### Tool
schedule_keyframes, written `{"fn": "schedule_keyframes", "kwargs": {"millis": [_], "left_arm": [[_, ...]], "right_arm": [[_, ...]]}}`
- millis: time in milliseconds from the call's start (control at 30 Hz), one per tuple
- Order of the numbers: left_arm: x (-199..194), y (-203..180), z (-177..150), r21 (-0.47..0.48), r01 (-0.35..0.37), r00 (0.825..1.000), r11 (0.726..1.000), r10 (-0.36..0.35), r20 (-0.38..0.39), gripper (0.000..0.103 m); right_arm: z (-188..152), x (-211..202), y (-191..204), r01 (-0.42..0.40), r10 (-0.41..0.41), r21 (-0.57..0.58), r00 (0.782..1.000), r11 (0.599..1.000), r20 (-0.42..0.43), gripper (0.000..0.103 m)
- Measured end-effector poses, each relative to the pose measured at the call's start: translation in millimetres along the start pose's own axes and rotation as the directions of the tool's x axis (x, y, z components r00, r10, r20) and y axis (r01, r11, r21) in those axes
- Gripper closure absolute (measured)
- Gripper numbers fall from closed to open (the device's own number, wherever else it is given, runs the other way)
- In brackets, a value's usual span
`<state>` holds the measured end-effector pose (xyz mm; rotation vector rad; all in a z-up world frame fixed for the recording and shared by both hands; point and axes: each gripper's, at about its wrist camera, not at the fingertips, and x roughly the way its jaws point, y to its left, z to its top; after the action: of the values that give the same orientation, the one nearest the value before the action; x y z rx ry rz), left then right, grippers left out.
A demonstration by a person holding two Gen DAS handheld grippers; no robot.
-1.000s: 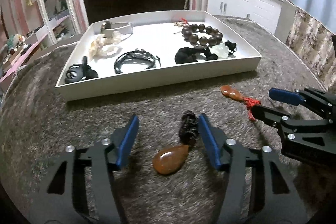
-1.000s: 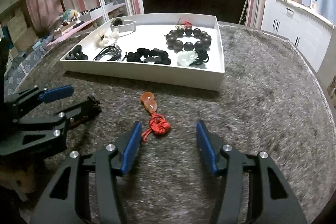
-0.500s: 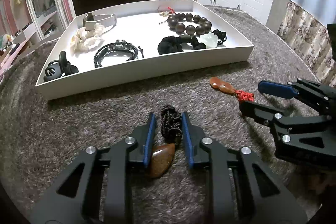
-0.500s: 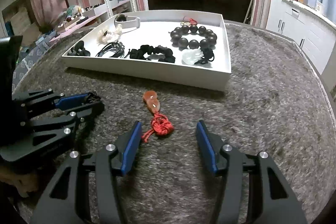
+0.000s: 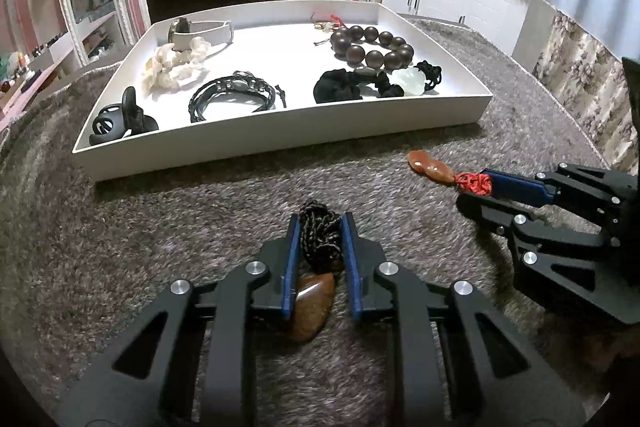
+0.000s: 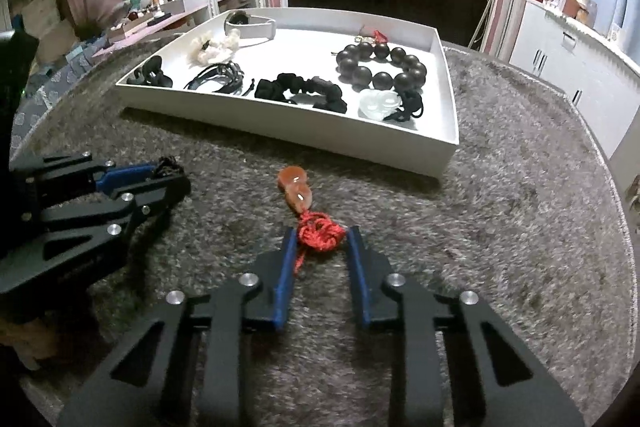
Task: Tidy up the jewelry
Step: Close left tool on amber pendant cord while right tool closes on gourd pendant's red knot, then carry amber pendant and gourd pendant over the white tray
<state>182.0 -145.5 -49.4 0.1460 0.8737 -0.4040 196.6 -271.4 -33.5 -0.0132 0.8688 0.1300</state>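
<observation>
1. Left gripper (image 5: 320, 227) closed on the dark cord (image 5: 320, 241) of a brown stone pendant (image 5: 312, 301), near edge of the grey rug (image 5: 160, 227).
2. Only the left cam shows the brown stone; in the right cam just the cord tip pokes past the left gripper's fingers (image 6: 132, 175).
3. Right gripper (image 6: 320, 239) narrowed around the red knot (image 6: 320, 235) of an orange pendant (image 6: 295, 189); pads at its sides, firm hold – can't tell.
4. White tray (image 5: 280, 135) farther back w/ bead bracelet (image 5: 372, 45), black scrunchie (image 5: 340, 85), watch (image 5: 200, 29).
</observation>
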Motion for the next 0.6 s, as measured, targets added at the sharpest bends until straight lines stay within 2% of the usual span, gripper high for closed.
{"fn": "schedule_keyframes", "kwargs": {"millis": [167, 600], "left_arm": [[-0.2, -0.5, -0.3, 0.006, -0.005, 1.0, 1.0, 0.005, -0.002, 0.084], [-0.9, 2.6, -1.1, -0.007, 0.008, 1.0, 1.0, -0.008, -0.001, 0.083]], "right_arm": [[-0.7, -4.3, -5.3, -0.002, 0.002, 0.02, 1.0, 1.0, 0.019, 0.089], [4.4, -0.2, -2.4, -0.014, 0.014, 0.006, 1.0, 1.0, 0.022, 0.087]]}}
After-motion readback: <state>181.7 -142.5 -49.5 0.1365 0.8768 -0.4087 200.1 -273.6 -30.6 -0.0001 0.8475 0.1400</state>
